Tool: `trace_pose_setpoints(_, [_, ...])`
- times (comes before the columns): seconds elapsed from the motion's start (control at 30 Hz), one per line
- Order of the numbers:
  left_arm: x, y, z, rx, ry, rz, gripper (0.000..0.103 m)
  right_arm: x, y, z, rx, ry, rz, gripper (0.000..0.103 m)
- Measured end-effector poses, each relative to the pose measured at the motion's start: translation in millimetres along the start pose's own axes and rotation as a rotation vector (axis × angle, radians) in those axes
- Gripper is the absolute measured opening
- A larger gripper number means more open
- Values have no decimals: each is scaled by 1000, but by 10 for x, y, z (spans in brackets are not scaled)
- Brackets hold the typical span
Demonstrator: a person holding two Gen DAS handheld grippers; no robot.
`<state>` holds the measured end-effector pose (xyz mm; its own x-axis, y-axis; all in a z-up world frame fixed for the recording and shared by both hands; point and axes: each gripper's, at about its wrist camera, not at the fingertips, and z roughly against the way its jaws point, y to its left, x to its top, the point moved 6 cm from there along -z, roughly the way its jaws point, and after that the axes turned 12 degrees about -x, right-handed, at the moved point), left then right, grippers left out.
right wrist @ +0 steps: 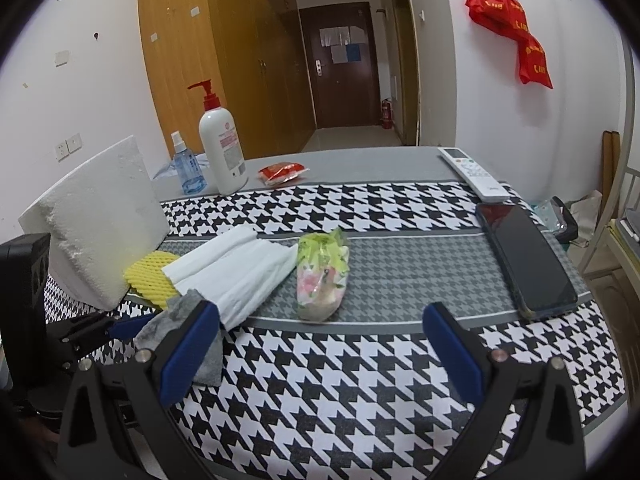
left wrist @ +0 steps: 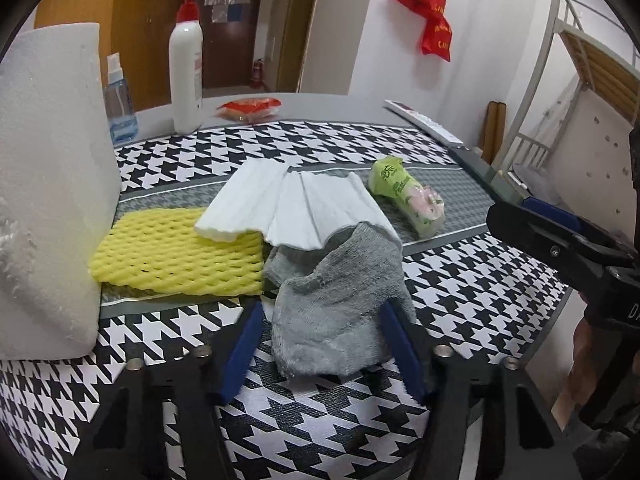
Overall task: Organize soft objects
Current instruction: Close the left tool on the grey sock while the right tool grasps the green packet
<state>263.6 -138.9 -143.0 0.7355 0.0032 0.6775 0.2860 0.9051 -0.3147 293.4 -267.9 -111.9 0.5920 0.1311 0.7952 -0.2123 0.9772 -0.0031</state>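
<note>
We are holding the left gripper (left wrist: pixel 320 320) over the houndstooth cloth (left wrist: pixel 460 292), its blue pads (left wrist: pixel 240 350) standing on either side of the grey sock (left wrist: pixel 336 304). The right pad is lying against the sock's edge, while a sliver of cloth is showing between the left pad and the fabric, so we cannot tell whether the sock is truly pinched. The sock is bunching up between the fingers at the centre of the left view. At eleven o'clock from it, the yellow foam net (left wrist: pixel 176 252) is lying flat, and the white corrugated foam sheet (left wrist: pixel 288 208) is overlapping both the net and the sock's far end. At one o'clock, apart from the pile, the green tissue pack (left wrist: pixel 408 196) is lying on its side. A white foam block (left wrist: pixel 48 184) is standing at nine o'clock.

We are keeping the right gripper (right wrist: pixel 320 344) above bare cloth, its jaws wide apart with nothing between them. In its view the tissue pack (right wrist: pixel 322 276) is lying at twelve o'clock, and a dark phone (right wrist: pixel 528 260) is resting at two o'clock.
</note>
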Motion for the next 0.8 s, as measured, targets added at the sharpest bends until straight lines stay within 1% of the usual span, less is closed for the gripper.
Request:
trace_pose_setpoints(0.07, [-1, 5, 1, 3, -2, -4, 49, 11, 9, -24, 3, 2, 2, 103])
trace_pose_setpoints(0.1, [-4, 5, -3, 5, 0, -7, 41, 12, 17, -38, 3, 3, 6, 103])
trace_pose_setpoints(0.17, [-6, 4, -1, 9, 2, -11, 35, 12, 34, -68, 4, 11, 11, 103])
trace_pose_setpoints(0.2, [-7, 10, 4, 7, 0, -9, 31, 14, 42, -80, 7, 14, 11, 103])
trace_pose_setpoints(0.23, [-5, 14, 10, 5, -1, -9, 29, 19, 55, -96, 13, 17, 12, 103])
trace_pose_setpoints(0.3, [0, 26, 19, 5, -2, -8, 21, 28, 73, -123, 20, 20, 16, 103])
trace_pose_setpoints(0.33, [-1, 33, 25, 4, -2, -8, 19, 31, 82, -139, 20, 23, 19, 103])
trace_pose_setpoints(0.5, [-10, 27, 49, -2, -2, -20, 17, 49, 117, -265, 19, 59, 27, 103])
trace_pose_setpoints(0.57, [-21, 39, 59, -7, 0, -22, 17, 60, 132, -299, 21, 61, 35, 103])
trace_pose_setpoints(0.8, [-41, 47, 95, -27, 8, -39, 17, 95, 175, -442, -7, 97, 61, 102])
